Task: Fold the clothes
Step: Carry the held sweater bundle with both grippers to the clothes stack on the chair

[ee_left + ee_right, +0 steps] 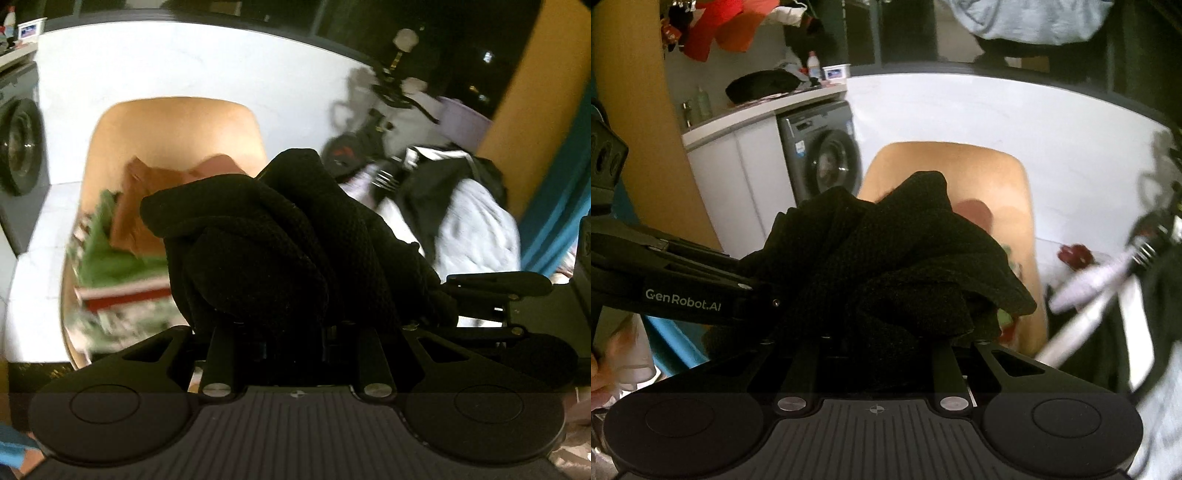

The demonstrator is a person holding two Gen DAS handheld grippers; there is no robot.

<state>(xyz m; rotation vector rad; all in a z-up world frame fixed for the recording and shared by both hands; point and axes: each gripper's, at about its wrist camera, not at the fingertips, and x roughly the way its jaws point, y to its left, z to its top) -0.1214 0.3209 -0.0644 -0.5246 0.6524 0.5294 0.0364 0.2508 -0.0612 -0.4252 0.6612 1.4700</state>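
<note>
A black knit garment [280,240] is bunched up and draped over my left gripper [295,332], hiding its fingertips; the gripper is shut on it. In the right wrist view the same black garment [894,266] covers my right gripper [875,343], which is also shut on the cloth. The two grippers hold it side by side, close together. The left gripper [701,284] reaches into the cloth from the left, and the right gripper [509,288] shows at the right edge of the left wrist view. The garment hangs above a tan rounded wooden surface [177,122].
A brown garment [147,206] and green and red-striped cloths [114,258] lie on the tan surface. A washing machine [823,162] stands under a counter at the left. A heap of white and dark clothes [476,221] lies at the right. A hand [605,369] shows at lower left.
</note>
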